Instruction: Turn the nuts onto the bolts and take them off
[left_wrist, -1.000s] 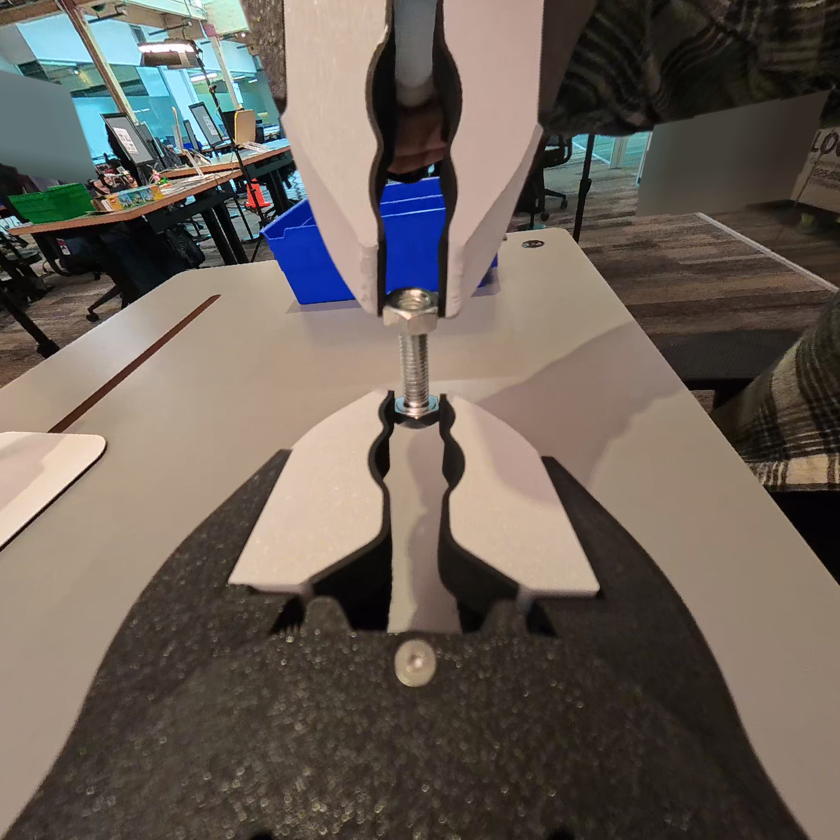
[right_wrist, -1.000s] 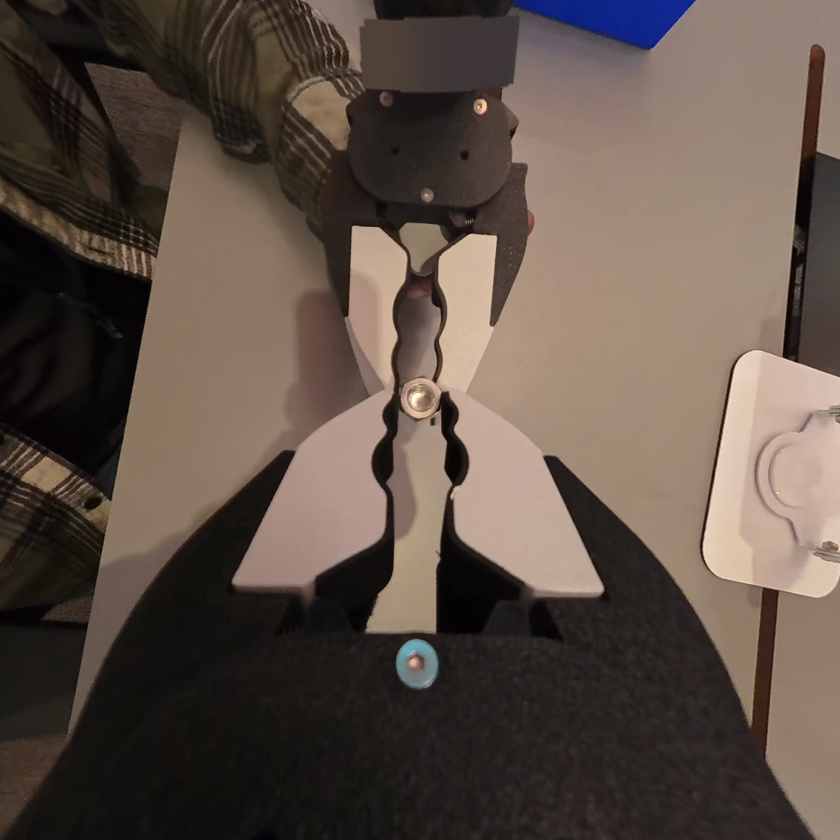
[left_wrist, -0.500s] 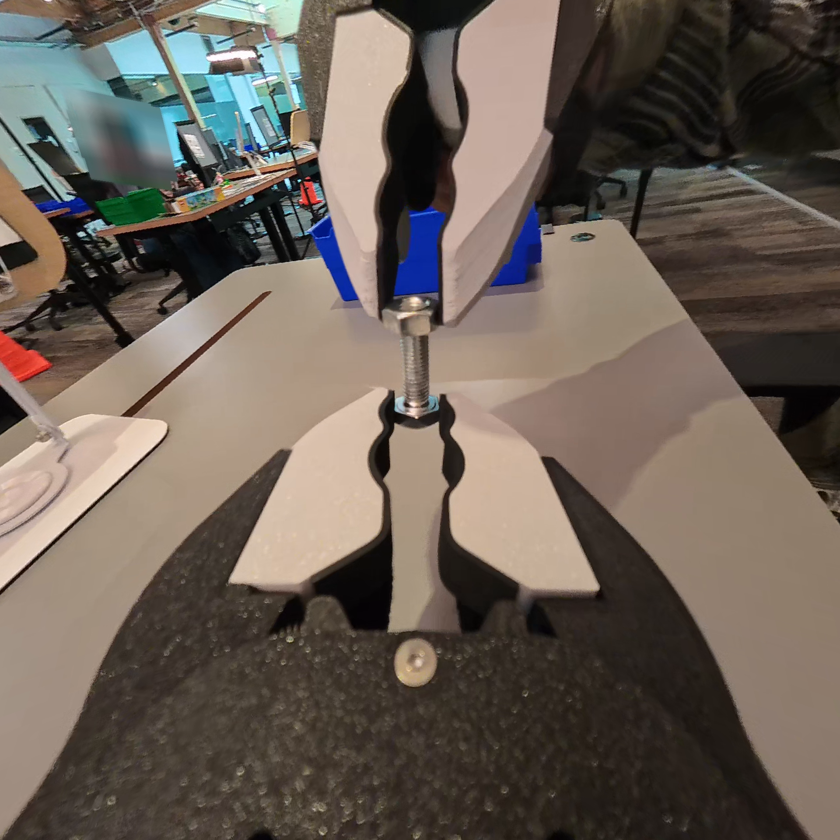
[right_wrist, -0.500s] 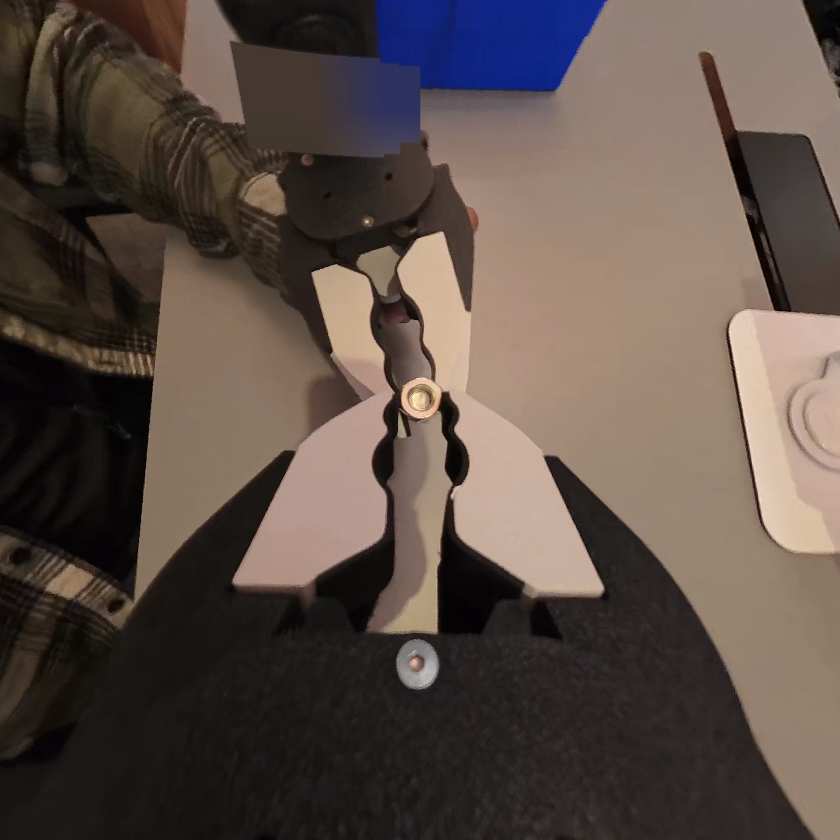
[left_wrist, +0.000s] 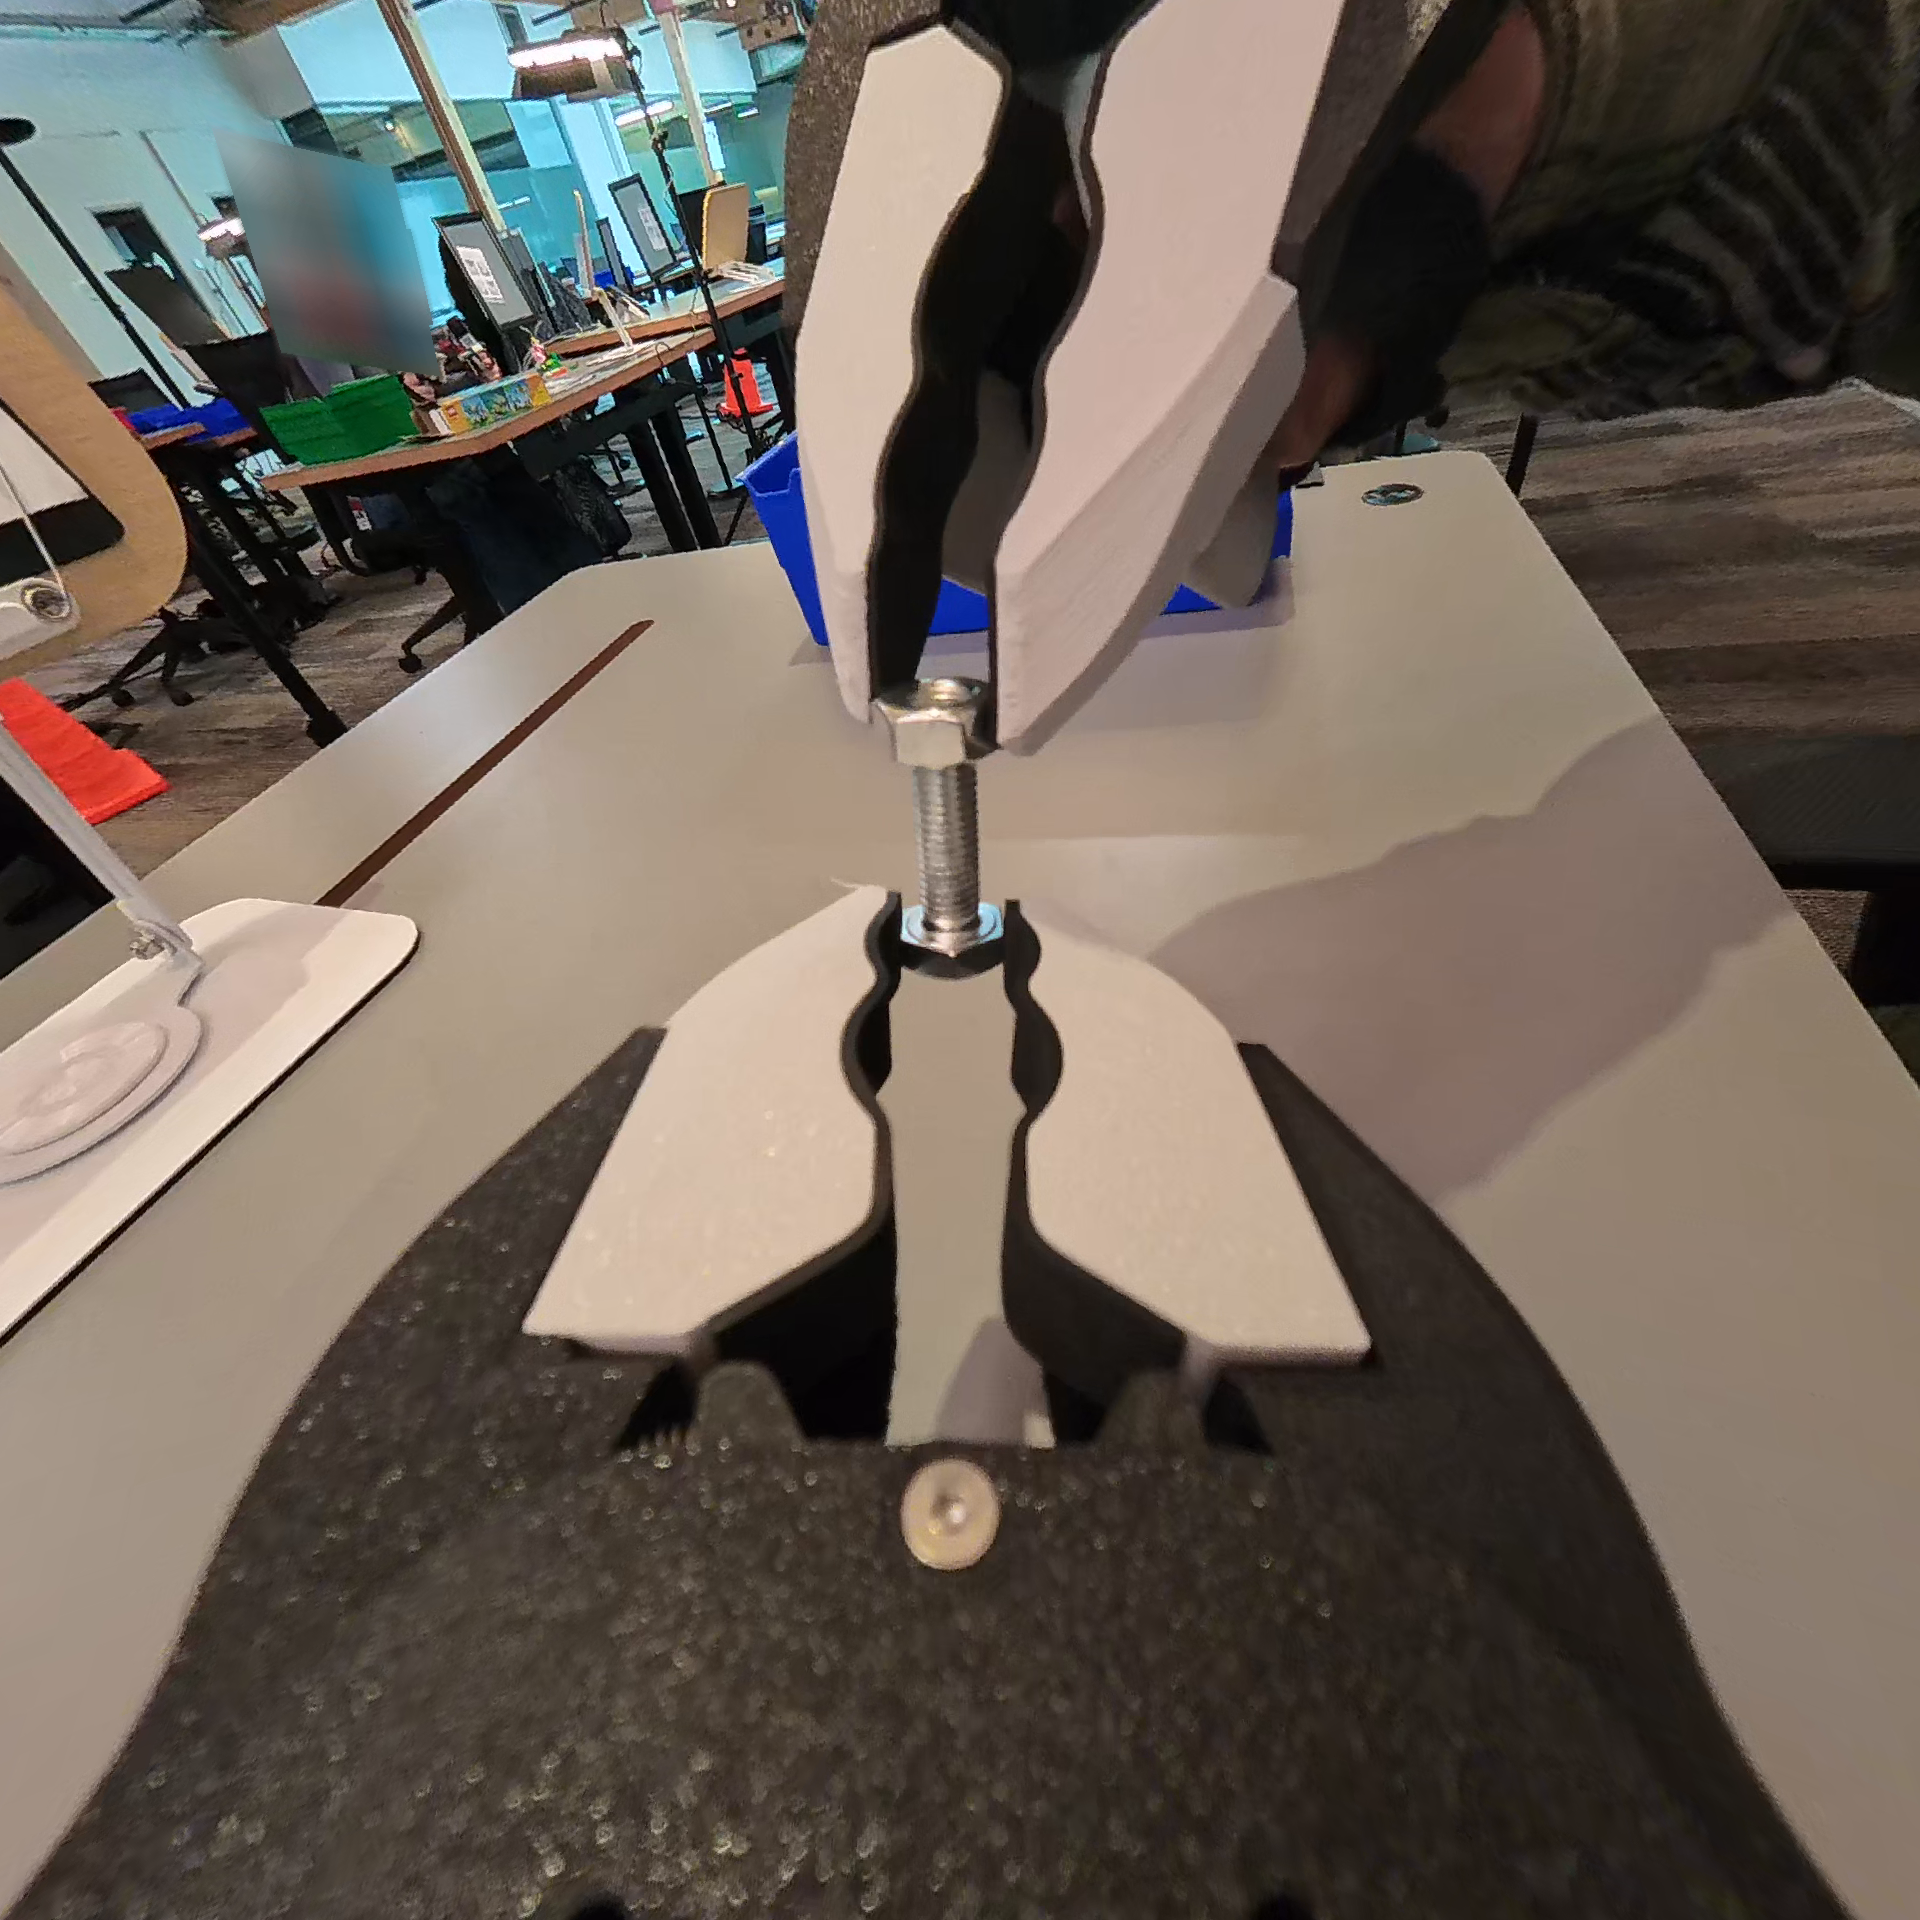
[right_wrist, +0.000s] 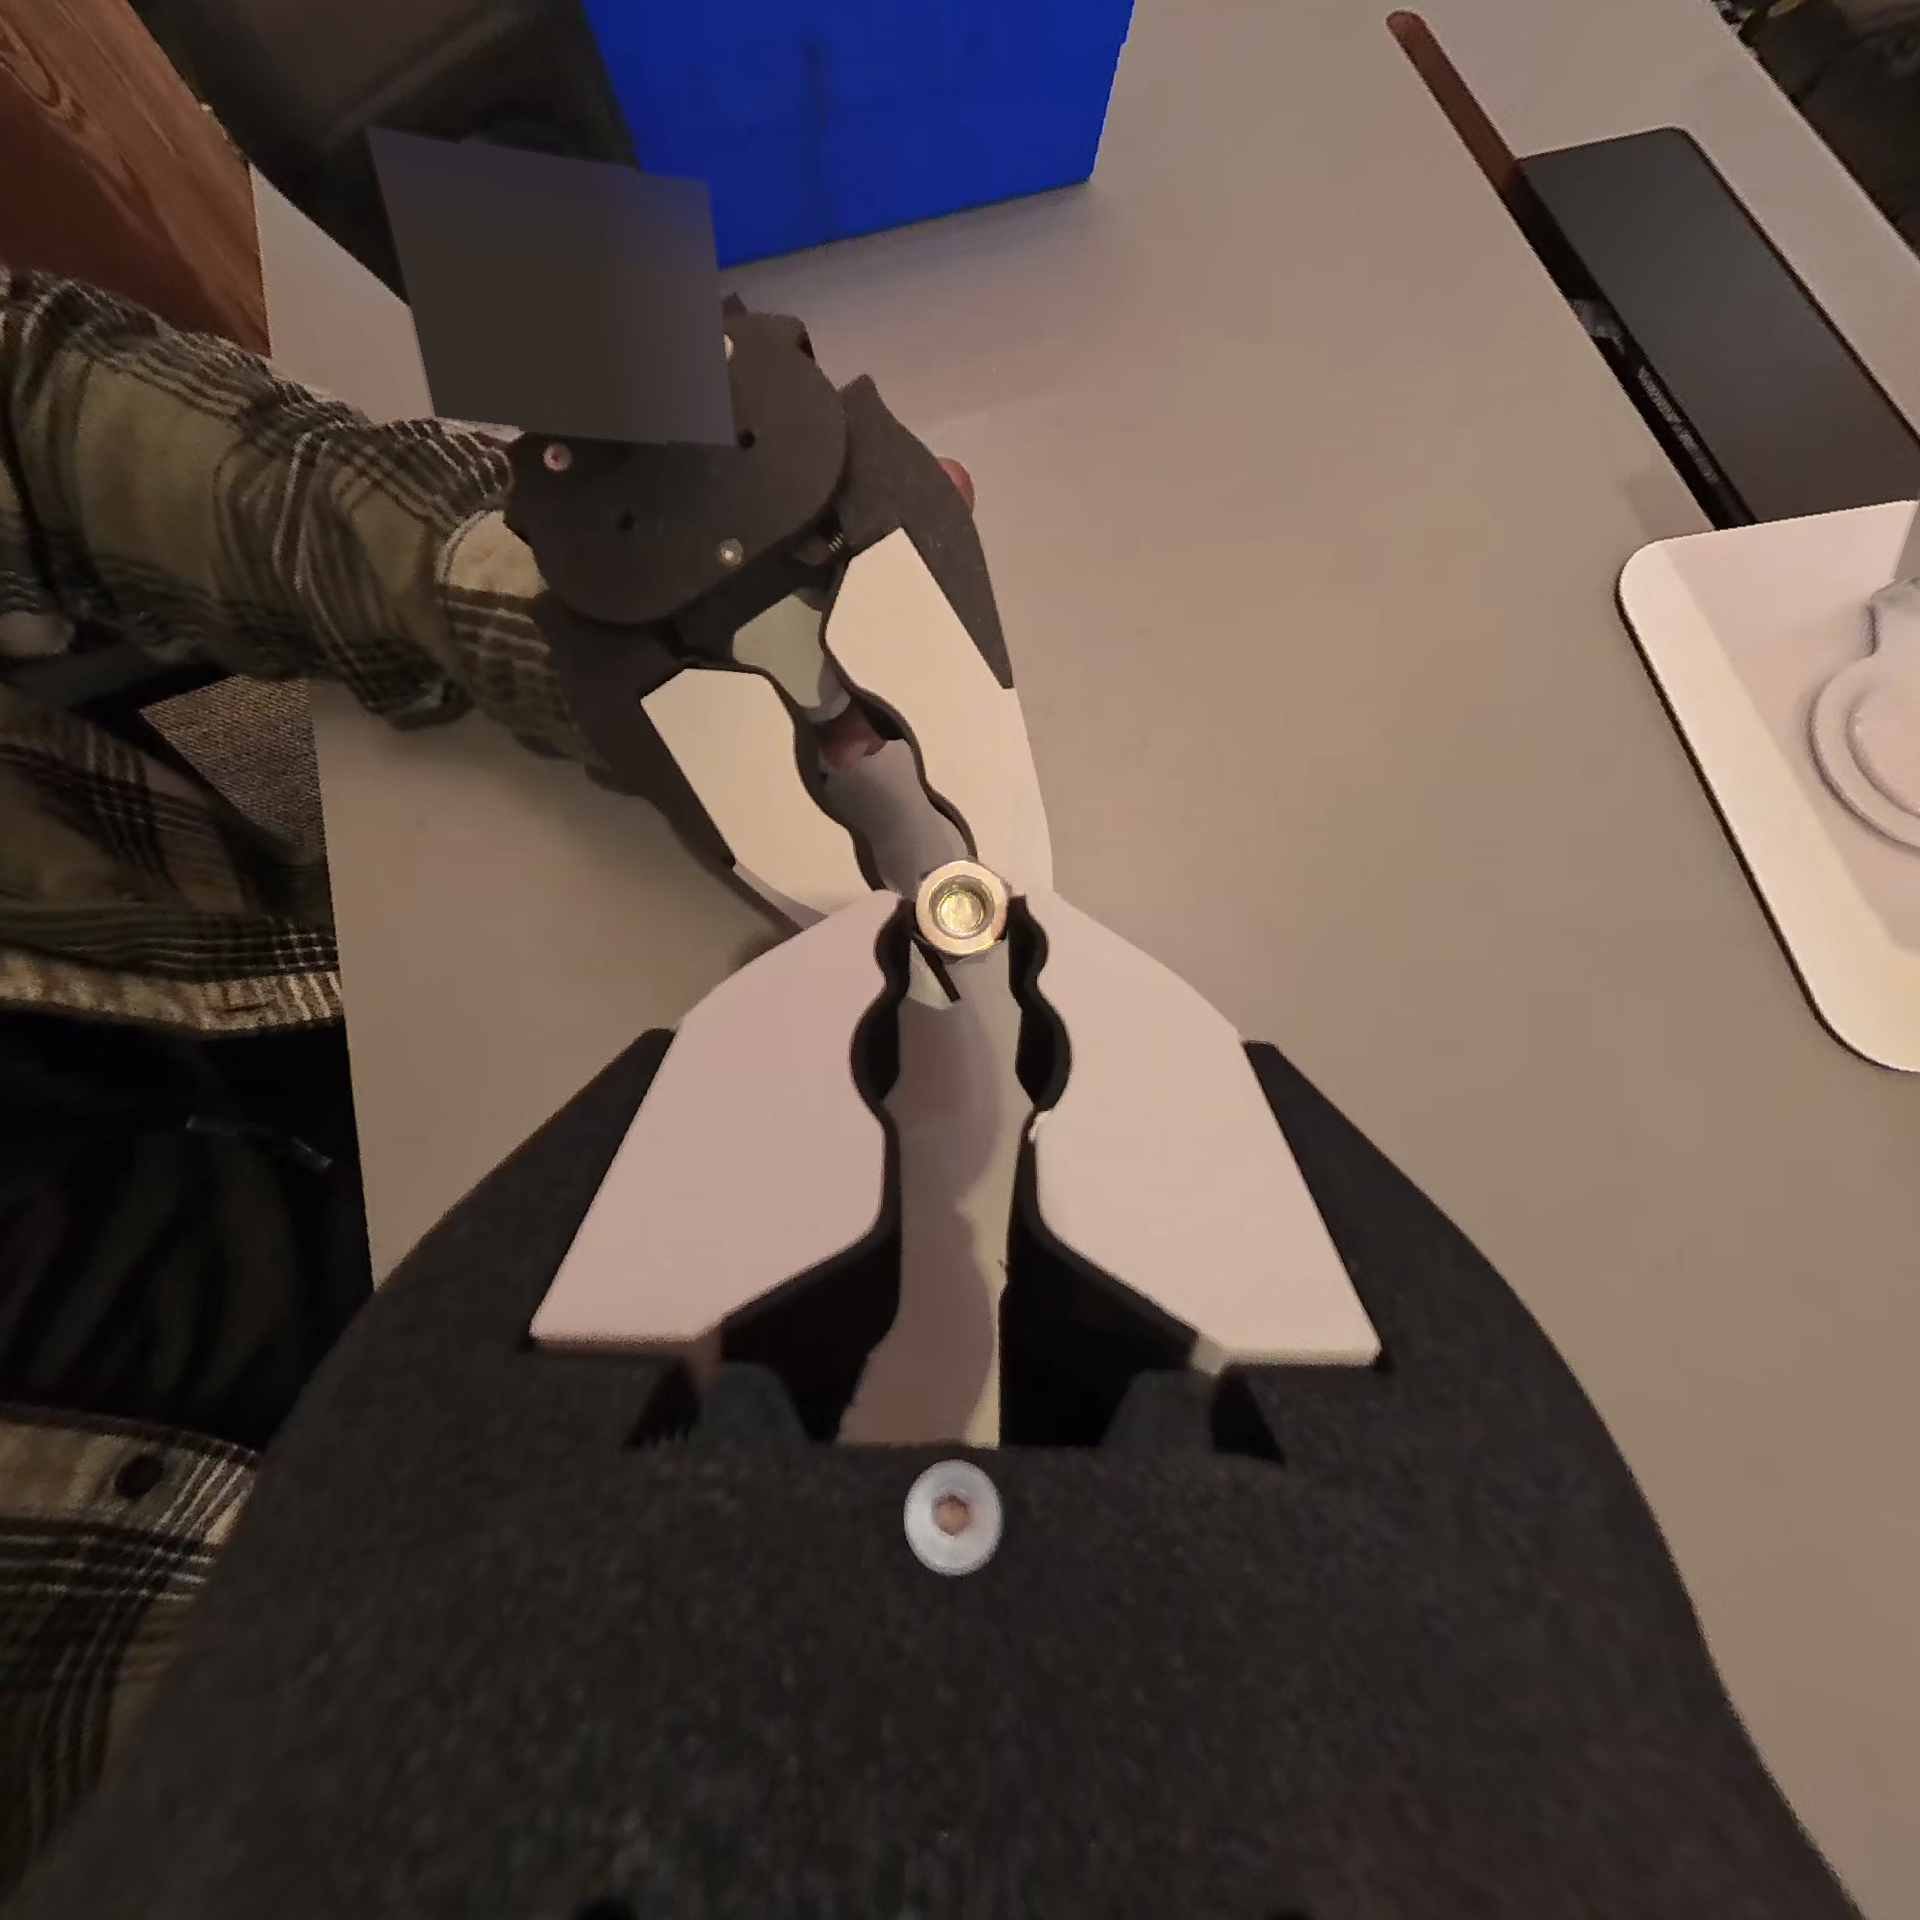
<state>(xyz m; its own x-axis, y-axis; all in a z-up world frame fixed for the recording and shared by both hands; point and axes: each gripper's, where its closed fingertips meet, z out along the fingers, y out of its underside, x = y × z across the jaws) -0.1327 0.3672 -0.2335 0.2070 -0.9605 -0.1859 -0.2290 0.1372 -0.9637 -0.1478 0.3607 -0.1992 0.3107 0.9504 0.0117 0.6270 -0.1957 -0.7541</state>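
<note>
Plainly, the left gripper (left_wrist: 948, 920) is clamped on the small silver hex nut (left_wrist: 949, 928), while the right gripper (right_wrist: 961, 920) pinches the threaded steel bolt (left_wrist: 943, 842) by its hex head. Both parts look light, rigid and slick, so the flats are probably the safest place to hold.

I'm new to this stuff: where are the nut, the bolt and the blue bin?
nut (left_wrist: 928, 732): left wrist view, front flat.
bolt (left_wrist: 945, 842): left wrist view, threaded shaft.
blue bin (left_wrist: 790, 540): left wrist view, left wall.

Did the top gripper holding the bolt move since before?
Yes. The right gripper has tilted and twisted against the blue bin, its tips staying on the bolt.
</note>
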